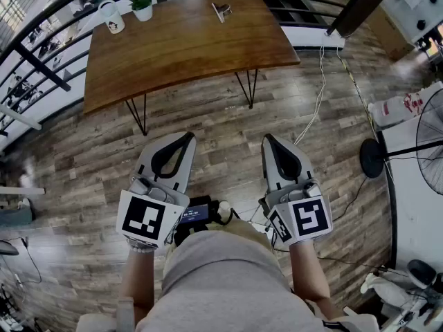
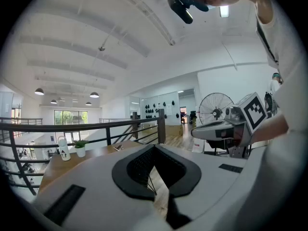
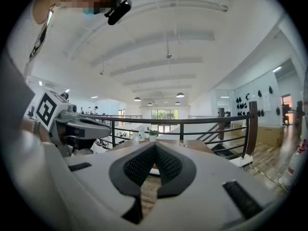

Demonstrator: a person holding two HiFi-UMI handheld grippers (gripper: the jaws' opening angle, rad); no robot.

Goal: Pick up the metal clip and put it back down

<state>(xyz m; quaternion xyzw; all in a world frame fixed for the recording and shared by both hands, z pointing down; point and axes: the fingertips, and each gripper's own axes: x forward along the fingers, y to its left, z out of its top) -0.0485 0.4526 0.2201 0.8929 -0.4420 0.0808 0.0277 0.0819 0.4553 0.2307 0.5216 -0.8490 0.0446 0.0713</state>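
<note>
The metal clip (image 1: 222,10) lies on the far side of the brown wooden table (image 1: 187,47); in the left gripper view the clip (image 2: 118,147) is a small glint on the tabletop. My left gripper (image 1: 187,138) and right gripper (image 1: 268,139) are held side by side over the wooden floor, well short of the table, pointing toward it. Both are shut with nothing between their pads. In the left gripper view its jaws (image 2: 155,146) meet at the tip, and the right gripper's jaws (image 3: 155,145) do likewise in its own view.
A white mug (image 1: 111,16) and a small potted plant (image 1: 143,5) stand at the table's far left. A black railing (image 1: 41,68) runs behind the table. A standing fan (image 1: 422,137) and floor cables (image 1: 315,102) are at the right.
</note>
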